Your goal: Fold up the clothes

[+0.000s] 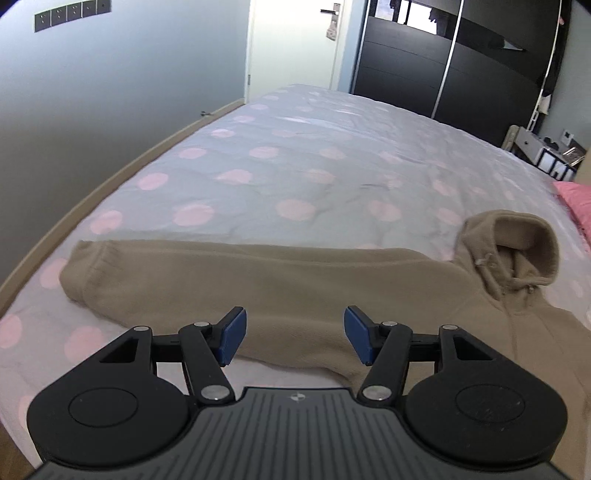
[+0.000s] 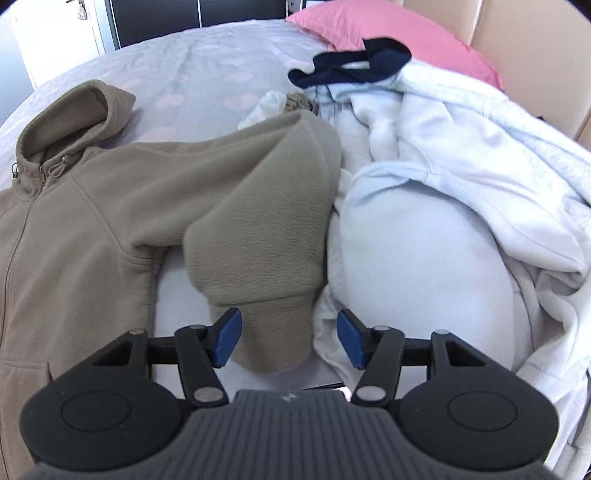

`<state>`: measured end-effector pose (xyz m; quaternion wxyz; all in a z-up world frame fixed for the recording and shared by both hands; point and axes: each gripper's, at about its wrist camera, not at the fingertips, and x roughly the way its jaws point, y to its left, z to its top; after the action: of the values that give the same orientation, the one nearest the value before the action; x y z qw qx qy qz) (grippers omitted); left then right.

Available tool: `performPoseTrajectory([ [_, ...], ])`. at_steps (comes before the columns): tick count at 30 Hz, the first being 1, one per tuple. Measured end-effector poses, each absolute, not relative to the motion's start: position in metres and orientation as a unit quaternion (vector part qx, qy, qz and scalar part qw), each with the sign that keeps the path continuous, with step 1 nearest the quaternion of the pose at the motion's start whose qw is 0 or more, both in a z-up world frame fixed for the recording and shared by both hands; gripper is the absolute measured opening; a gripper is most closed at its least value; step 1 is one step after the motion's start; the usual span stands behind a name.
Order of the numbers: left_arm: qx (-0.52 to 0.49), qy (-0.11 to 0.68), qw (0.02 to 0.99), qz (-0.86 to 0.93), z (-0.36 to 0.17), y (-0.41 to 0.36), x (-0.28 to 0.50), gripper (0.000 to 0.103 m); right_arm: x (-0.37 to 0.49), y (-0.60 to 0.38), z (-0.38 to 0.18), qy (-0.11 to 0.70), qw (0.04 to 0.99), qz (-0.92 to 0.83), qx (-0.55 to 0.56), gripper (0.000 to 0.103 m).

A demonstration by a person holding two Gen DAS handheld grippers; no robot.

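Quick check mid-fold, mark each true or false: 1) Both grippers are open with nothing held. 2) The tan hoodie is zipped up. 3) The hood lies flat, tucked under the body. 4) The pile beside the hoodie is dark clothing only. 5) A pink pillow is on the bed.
1) True: the left gripper and right gripper are open and empty.
2) True: the tan hoodie has its zip closed.
3) False: the hood stands up, open.
4) False: the pile is mostly pale blue and white, with one navy garment on top.
5) True: pink pillow.
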<state>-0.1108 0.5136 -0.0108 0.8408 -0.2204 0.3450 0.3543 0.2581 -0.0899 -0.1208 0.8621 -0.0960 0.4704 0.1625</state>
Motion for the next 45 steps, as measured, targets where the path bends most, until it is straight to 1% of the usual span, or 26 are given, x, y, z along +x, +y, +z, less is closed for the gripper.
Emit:
performPoseTrajectory([
  [4, -0.228, 0.356, 0.849, 0.315, -0.02, 0.475, -0.102, 0.057, 0.279, -0.096, -0.137, 0.482, 0.855, 0.176, -0.08, 0.06],
  [8, -0.208, 0.373, 0.855, 0.295, -0.032, 0.444, -0.088, 0.057, 0.291, -0.089, -0.15, 0.487, 0.847, 0.199, -0.073, 0.059],
  [12, -0.204, 0.398, 0.849, 0.28, -0.051, 0.435, -0.069, 0.057, 0.298, -0.077, -0.155, 0.489, 0.841, 0.223, -0.069, 0.056],
  [17, -0.2, 0.422, 0.84, 0.276, -0.071, 0.431, -0.056, 0.057, 0.303, -0.08, -0.162, 0.488, 0.846, 0.199, -0.076, 0.056],
  [20, -0.196, 0.435, 0.838, 0.265, -0.079, 0.428, -0.052, 0.057, 0.305, -0.078, -0.168, 0.489, 0.845, 0.199, -0.083, 0.062],
  [22, -0.19, 0.444, 0.836, 0.26, -0.084, 0.424, -0.05, 0.057, 0.308, -0.073, -0.175, 0.494, 0.843, 0.191, -0.09, 0.068],
  [26, -0.177, 0.456, 0.836, 0.25, -0.088, 0.417, -0.048, 0.057, 0.318, -0.065, -0.187, 0.51, 0.839, 0.171, -0.086, 0.071],
  [28, -0.164, 0.456, 0.839, 0.246, -0.087, 0.413, -0.049, 0.057, 0.32, -0.061, -0.193, 0.514, 0.838, 0.164, -0.087, 0.068],
  [29, -0.16, 0.456, 0.84, 0.247, -0.086, 0.412, -0.049, 0.057, 0.319, -0.06, -0.195, 0.513, 0.837, 0.165, -0.09, 0.065],
  [30, -0.157, 0.458, 0.839, 0.249, -0.086, 0.412, -0.05, 0.057, 0.318, -0.059, -0.194, 0.515, 0.835, 0.171, -0.092, 0.04],
  [32, -0.159, 0.46, 0.837, 0.249, -0.086, 0.412, -0.051, 0.057, 0.316, -0.057, -0.194, 0.518, 0.83, 0.183, -0.095, 0.027],
  [33, -0.161, 0.46, 0.837, 0.25, -0.085, 0.413, -0.053, 0.057, 0.314, -0.056, -0.191, 0.515, 0.83, 0.186, -0.102, 0.018],
  [34, -0.162, 0.459, 0.837, 0.251, -0.085, 0.413, -0.054, 0.057, 0.311, -0.057, -0.185, 0.512, 0.834, 0.182, -0.102, 0.016],
  [37, -0.166, 0.453, 0.839, 0.254, -0.081, 0.415, -0.056, 0.057, 0.304, -0.06, -0.168, 0.5, 0.843, 0.169, -0.1, 0.015],
  [41, -0.18, 0.443, 0.841, 0.255, -0.076, 0.418, -0.059, 0.057, 0.281, -0.062, -0.128, 0.468, 0.859, 0.153, -0.137, 0.014],
  [45, -0.188, 0.439, 0.841, 0.253, -0.075, 0.419, -0.058, 0.057, 0.264, -0.069, -0.073, 0.421, 0.879, 0.154, -0.165, 0.014],
])
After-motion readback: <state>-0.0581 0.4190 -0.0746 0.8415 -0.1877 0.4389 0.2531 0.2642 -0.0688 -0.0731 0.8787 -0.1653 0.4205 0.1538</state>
